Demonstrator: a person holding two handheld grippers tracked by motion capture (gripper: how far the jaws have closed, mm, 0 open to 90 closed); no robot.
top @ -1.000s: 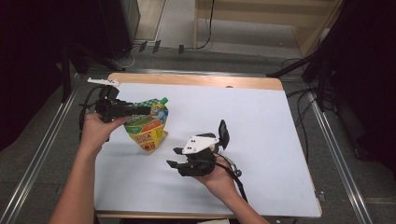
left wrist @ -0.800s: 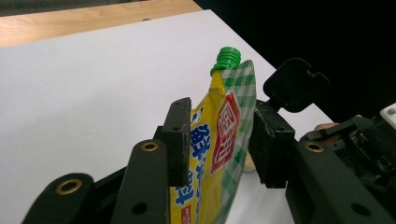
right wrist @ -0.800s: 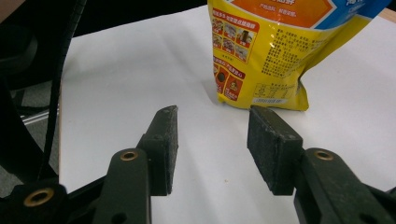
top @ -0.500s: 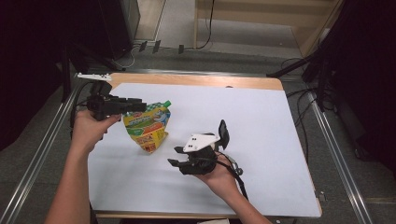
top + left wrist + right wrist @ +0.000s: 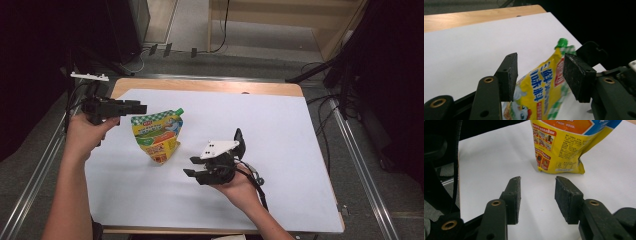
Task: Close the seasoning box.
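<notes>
**I let go of the pouch**

From the high view, I see my left gripper [image 5: 134,107] up and off to the left of the yellow pouch [image 5: 157,135]. A second ago my left fingers were right at the top of the pouch. Now they have just been opening, and my hand has pulled away. Nothing is between them. The pouch stands by itself on the white sheet [image 5: 280,130] on the counter [image 5: 210,86], green cap [image 5: 178,111] on top. So I think the job of standing it up is done, or close to done. My right gripper [image 5: 196,173] sits low near the pouch, on its right, not touching it.

In the left gripper view, my two fingers [image 5: 510,72] stand apart with a clear gap. The pouch [image 5: 541,92] is past them, lower down, and it leans a bit in this picture. Here I can read the front with its big letters and a little cartoon face, which the high view is too far off to show.

In the right gripper view, my right fingers [image 5: 514,195] are apart too, with only white sheet between them. The pouch [image 5: 564,145] is just ahead. This view shows its back side, with small pictures and tiny print, and its bottom edge resting flat.
</notes>
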